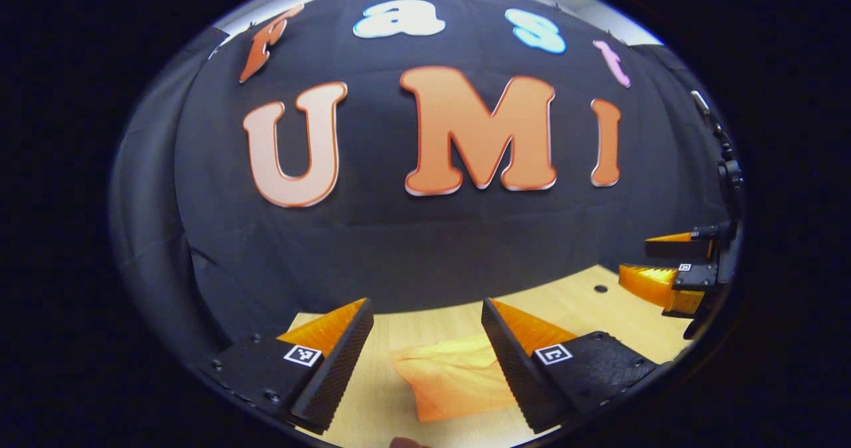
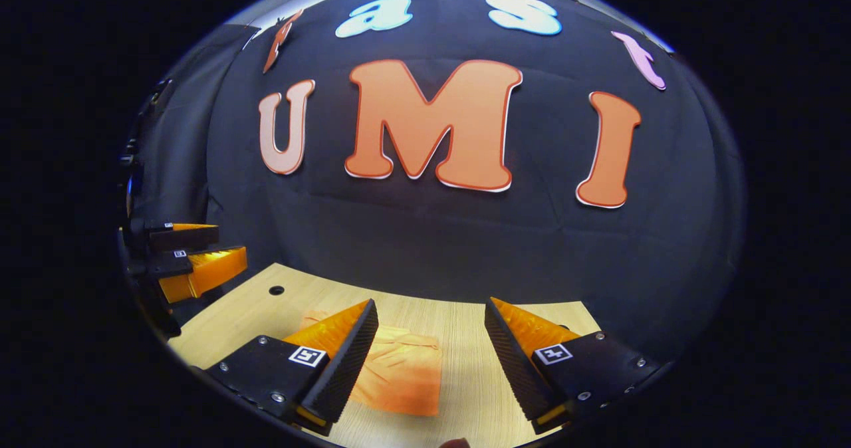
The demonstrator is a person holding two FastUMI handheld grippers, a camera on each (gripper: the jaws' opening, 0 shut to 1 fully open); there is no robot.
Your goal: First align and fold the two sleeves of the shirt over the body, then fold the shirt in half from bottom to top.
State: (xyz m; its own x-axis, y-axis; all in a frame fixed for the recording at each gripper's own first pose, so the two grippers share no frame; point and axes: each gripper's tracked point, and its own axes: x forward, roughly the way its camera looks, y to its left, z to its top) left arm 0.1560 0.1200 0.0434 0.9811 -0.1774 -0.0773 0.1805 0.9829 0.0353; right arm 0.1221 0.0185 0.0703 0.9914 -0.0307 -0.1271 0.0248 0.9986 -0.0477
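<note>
An orange shirt (image 1: 452, 378) lies folded into a small bundle on the light wooden table (image 1: 585, 308). In the left gripper view, my left gripper (image 1: 425, 322) hovers above it, open, with nothing between its fingers, and the shirt shows in the gap below. In the right gripper view the same shirt (image 2: 402, 371) lies under and between my right gripper's fingers; the right gripper (image 2: 429, 318) is open and empty. The right gripper (image 1: 655, 262) also shows at the far right of the left gripper view, and the left gripper (image 2: 226, 245) at the far left of the right gripper view.
The black cloth wall (image 1: 425, 235) rises right behind the table's far edge. A small dark hole (image 2: 276, 290) sits in the tabletop near its left rear corner. Bare wood lies to the right of the shirt (image 2: 479, 375).
</note>
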